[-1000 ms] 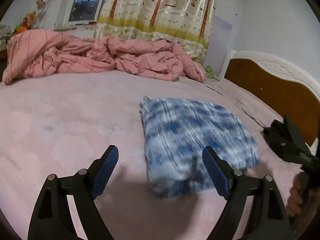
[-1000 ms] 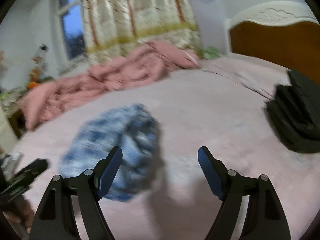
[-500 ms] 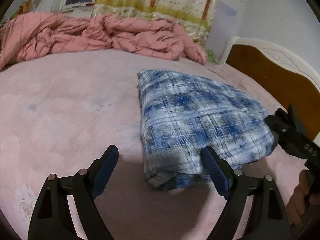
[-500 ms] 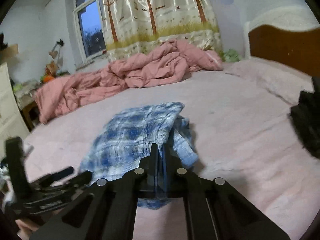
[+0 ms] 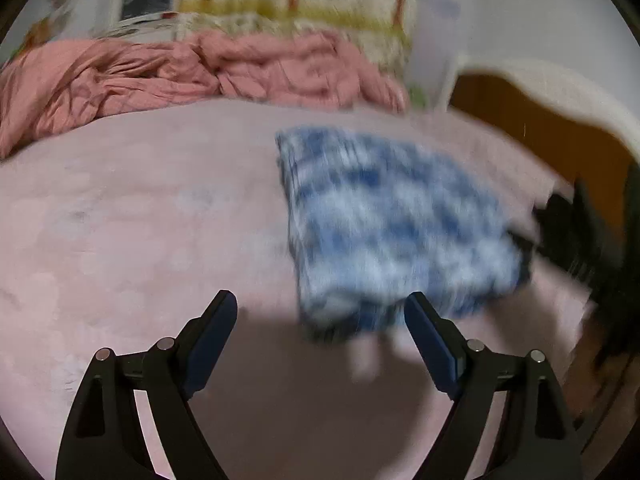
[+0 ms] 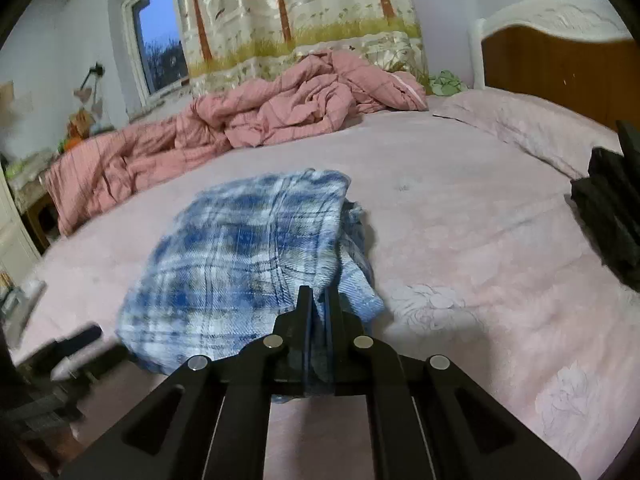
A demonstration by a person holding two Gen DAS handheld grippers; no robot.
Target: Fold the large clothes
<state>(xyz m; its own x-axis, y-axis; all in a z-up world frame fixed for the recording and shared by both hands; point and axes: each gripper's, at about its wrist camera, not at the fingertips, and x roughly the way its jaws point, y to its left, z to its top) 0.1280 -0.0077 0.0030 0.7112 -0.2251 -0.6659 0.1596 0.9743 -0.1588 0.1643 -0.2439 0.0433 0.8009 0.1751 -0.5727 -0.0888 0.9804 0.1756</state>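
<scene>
A folded blue-and-white plaid garment (image 5: 392, 220) (image 6: 240, 256) lies on the pink bed sheet (image 5: 140, 220). My right gripper (image 6: 318, 291) is shut on the garment's near right edge, with cloth pinched between its pads. In the left wrist view it shows as a dark blurred shape (image 5: 580, 232) at the garment's right side. My left gripper (image 5: 320, 296) is open just above the sheet, its right finger (image 5: 424, 320) against the garment's near edge and nothing pressed between its pads. The right wrist view shows it blurred at the lower left (image 6: 76, 340).
A crumpled pink quilt (image 6: 280, 108) is heaped along the far side of the bed. A pink pillow (image 6: 532, 128) lies before the wooden headboard (image 6: 560, 64). A black folded pile (image 6: 612, 208) sits on the bed at right. A curtained window is behind.
The right gripper went from open to shut on the garment's edge. Both grippers sank a little toward the bed. The left gripper stayed open.
</scene>
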